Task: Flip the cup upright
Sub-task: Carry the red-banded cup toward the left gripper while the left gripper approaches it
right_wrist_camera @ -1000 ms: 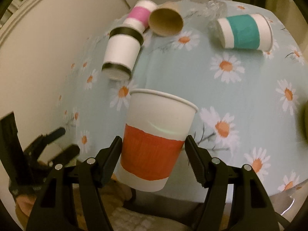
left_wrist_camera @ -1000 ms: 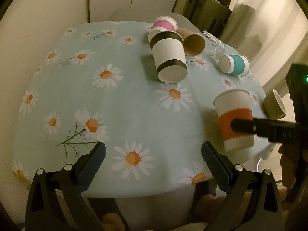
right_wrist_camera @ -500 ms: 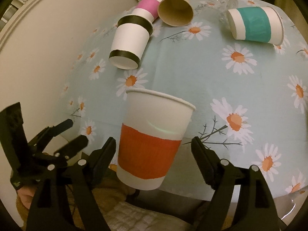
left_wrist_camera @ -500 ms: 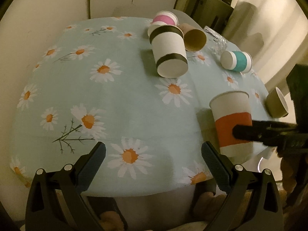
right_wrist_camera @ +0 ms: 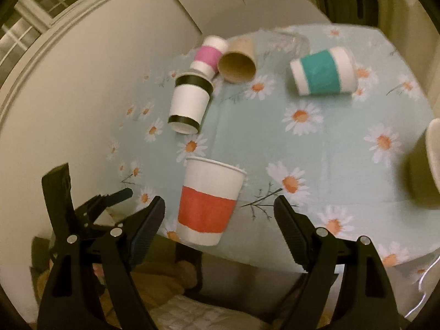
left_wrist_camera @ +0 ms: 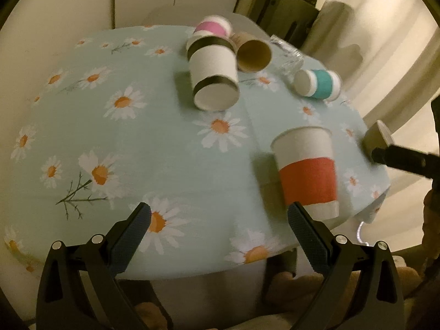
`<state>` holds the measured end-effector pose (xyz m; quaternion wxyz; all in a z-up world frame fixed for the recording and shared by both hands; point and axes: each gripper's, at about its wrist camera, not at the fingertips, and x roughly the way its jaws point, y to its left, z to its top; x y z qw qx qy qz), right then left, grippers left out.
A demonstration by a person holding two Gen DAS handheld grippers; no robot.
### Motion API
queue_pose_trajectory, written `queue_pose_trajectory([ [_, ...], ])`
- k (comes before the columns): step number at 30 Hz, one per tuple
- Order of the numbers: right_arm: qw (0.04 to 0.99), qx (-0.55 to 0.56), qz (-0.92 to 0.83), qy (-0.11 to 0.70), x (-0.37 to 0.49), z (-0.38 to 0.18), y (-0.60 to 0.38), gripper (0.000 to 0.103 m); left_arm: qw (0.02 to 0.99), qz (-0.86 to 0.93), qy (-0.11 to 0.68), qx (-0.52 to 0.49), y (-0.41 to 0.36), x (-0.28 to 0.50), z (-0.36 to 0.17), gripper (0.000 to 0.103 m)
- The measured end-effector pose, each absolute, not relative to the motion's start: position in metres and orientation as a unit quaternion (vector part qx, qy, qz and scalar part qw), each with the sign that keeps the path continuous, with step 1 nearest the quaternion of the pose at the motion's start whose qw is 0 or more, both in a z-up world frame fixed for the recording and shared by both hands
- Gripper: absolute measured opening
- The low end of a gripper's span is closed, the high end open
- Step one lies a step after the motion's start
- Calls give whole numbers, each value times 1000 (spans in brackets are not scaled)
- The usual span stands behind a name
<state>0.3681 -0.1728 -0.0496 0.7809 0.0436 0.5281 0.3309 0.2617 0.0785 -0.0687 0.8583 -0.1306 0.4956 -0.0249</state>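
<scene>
A white paper cup with a red band (left_wrist_camera: 306, 170) stands upright, mouth up, near the front right edge of the daisy tablecloth (left_wrist_camera: 137, 151); it also shows in the right wrist view (right_wrist_camera: 209, 203). My right gripper (right_wrist_camera: 220, 225) is open, its fingers apart on either side of the cup and not touching it. One right finger (left_wrist_camera: 404, 161) shows at the right edge of the left wrist view. My left gripper (left_wrist_camera: 218, 231) is open and empty at the table's front edge, left of the cup.
A black-banded cup (left_wrist_camera: 213, 77), a pink-banded cup (left_wrist_camera: 213, 27), a brown cup (left_wrist_camera: 253, 53), a teal-banded cup (left_wrist_camera: 319, 85) and a clear glass (right_wrist_camera: 288, 41) lie on their sides at the back. An olive cup (left_wrist_camera: 378, 136) lies at the right edge.
My right gripper has opened, let go of the red-banded cup and drawn back from it. The cup now stands alone on the table. The left gripper view shifted slightly.
</scene>
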Motion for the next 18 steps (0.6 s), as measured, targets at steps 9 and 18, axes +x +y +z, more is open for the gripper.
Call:
queue_pose_trajectory([
  [9, 786, 59, 339, 513, 346, -43, -214, 81, 817, -76, 525, -225, 57, 293, -54, 96],
  [18, 788, 119, 337, 502, 351, -37, -256, 81, 799, -83, 575, -153, -4, 328, -44, 96],
])
